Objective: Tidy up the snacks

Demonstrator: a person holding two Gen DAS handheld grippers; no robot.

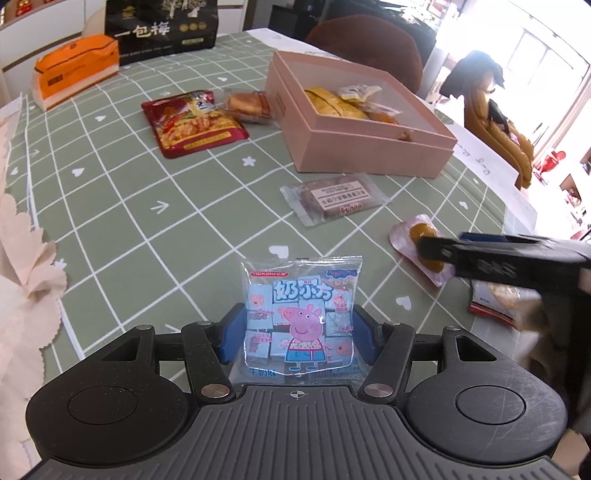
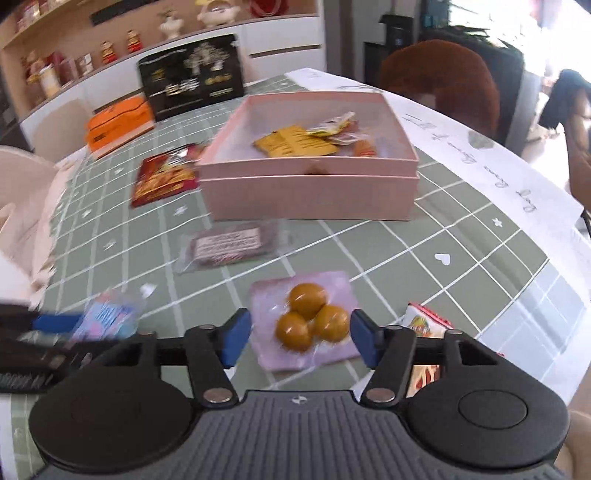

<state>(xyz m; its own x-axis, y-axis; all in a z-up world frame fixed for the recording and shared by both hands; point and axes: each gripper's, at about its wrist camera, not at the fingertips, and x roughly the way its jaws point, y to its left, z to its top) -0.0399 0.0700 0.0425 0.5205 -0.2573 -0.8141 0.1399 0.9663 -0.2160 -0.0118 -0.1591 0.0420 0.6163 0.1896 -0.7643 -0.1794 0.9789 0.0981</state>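
Note:
A clear packet of milk cubes with a pink pig cartoon [image 1: 298, 314] stands upright between the blue pads of my left gripper [image 1: 298, 332], which is shut on it just above the green checked tablecloth [image 1: 147, 221]. The same packet shows blurred at the left of the right wrist view [image 2: 107, 317]. A pink packet with three yellow balls [image 2: 310, 321] lies flat on the cloth between the fingers of my right gripper [image 2: 301, 338]. Its pads stand close to the packet's edges without visibly pressing. The open pink box [image 2: 310, 195] beyond holds several yellow and orange snack packets.
A brown cake in a clear wrapper [image 1: 334, 197] lies in front of the box. A red snack pouch [image 1: 192, 123] and a clear pastry pack [image 1: 247, 105] lie to its left. A red-white packet [image 2: 424, 325] sits by the right fingers. Orange tissue pack [image 1: 77, 66] and black bag [image 1: 162, 29] stand far back.

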